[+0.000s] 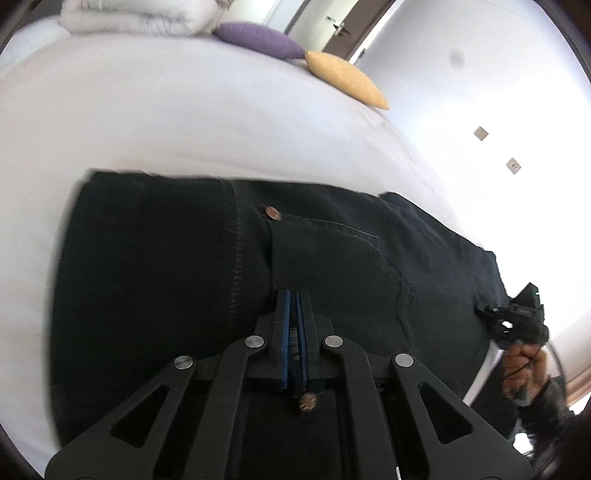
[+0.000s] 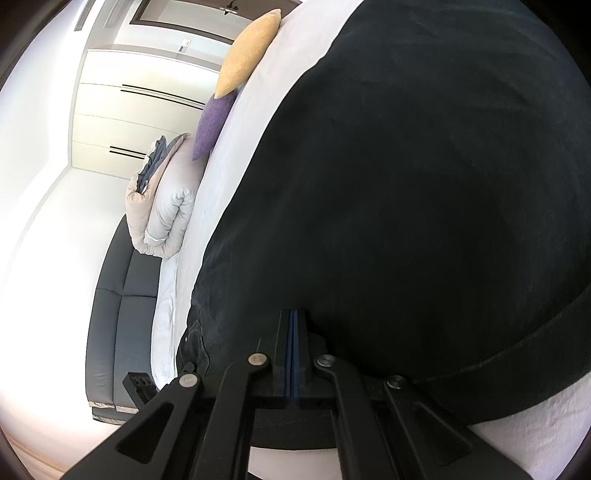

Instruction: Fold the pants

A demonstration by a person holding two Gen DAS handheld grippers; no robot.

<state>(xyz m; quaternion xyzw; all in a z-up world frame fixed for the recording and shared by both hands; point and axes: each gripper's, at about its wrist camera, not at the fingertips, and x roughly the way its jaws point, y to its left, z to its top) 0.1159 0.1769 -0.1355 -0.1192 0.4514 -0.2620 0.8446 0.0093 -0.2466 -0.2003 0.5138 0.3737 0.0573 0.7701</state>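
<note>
- The bed (image 1: 184, 122), covered in a white sheet, serves as the landmark; one pair of black pants (image 1: 166, 277) lies spread on it, near the edge closest to the person, with the waist end and two copper buttons showing in the left wrist view.
- At the far end of the bed sit one rolled white duvet (image 1: 136, 16), one purple cushion (image 1: 258, 38) and one yellow cushion (image 1: 347, 79), all well apart from the pants.
- The pants look like heavy, dark denim: soft enough to fold, yet thick at seams and waistband, so they probably hold a crease and drag rather than slide on the sheet. Doubled edges such as the waistband or a side seam seem the surest places to pinch.
- The left gripper (image 1: 293, 295) has its blue pads pressed together over the fly area; dark cloth appears between them, so it seems clenched on the pants.
- The right gripper (image 2: 293, 314) is also closed at the fabric's edge by the bed's side, but whether cloth is caught between the pads cannot be told.
- Two grippers, two buttons, two cushions.
</note>
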